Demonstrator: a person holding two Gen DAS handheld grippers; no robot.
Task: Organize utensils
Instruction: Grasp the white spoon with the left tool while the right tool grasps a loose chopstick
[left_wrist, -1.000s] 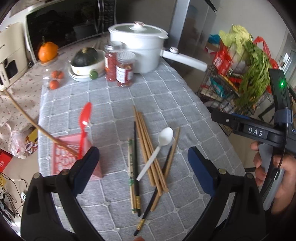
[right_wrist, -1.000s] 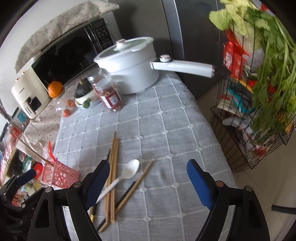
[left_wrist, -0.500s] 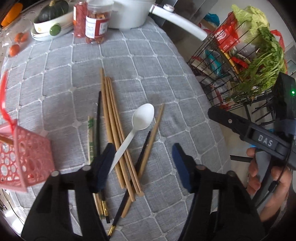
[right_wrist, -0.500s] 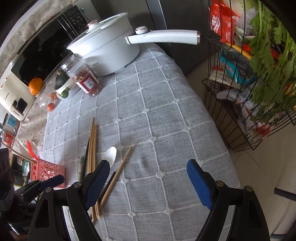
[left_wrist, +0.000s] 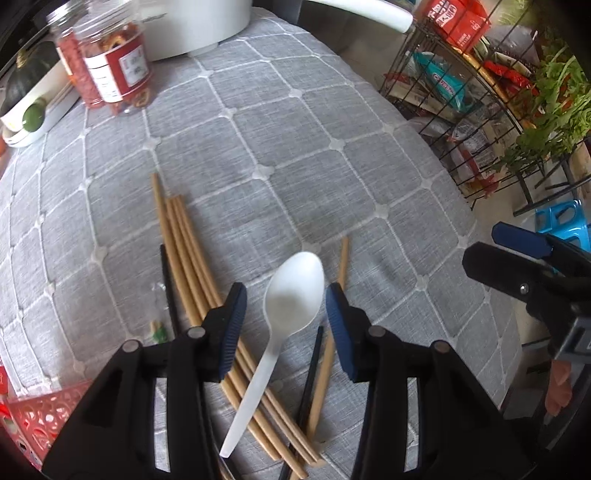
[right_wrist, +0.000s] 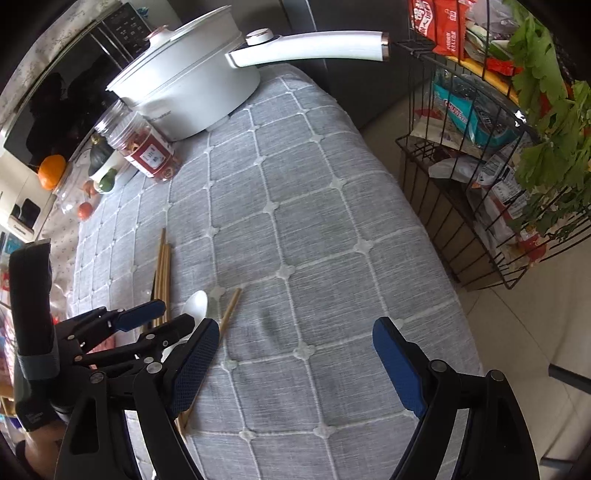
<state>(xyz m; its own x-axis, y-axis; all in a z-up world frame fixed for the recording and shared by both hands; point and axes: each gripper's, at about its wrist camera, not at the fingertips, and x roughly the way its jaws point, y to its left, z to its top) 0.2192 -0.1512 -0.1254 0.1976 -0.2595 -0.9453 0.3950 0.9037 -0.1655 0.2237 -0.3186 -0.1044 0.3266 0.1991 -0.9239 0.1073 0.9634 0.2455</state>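
Note:
A white plastic spoon (left_wrist: 293, 291) lies across a bundle of wooden chopsticks (left_wrist: 184, 251) on the grey checked tablecloth (left_wrist: 295, 155). A black chopstick (left_wrist: 168, 288) and a lone wooden chopstick (left_wrist: 341, 266) lie beside them. My left gripper (left_wrist: 286, 314) points down over the spoon's bowl. Its jaws are closing, with the bowl between the blue pads and a gap on each side. The right wrist view shows the same left gripper (right_wrist: 147, 321) over the spoon (right_wrist: 195, 306). My right gripper (right_wrist: 295, 354) stands wide open above bare cloth, right of the utensils, holding nothing.
A red mesh basket (left_wrist: 40, 413) sits at the lower left. At the back stand a white long-handled pot (right_wrist: 192, 92), two jars (left_wrist: 118, 70) and a bowl with a squash (left_wrist: 22, 88). A wire rack of groceries (left_wrist: 480, 85) stands past the table's right edge.
My left gripper has dropped toward the spoon and its jaws have narrowed around the bowl. The right gripper has sunk closer to the cloth, still wide open.

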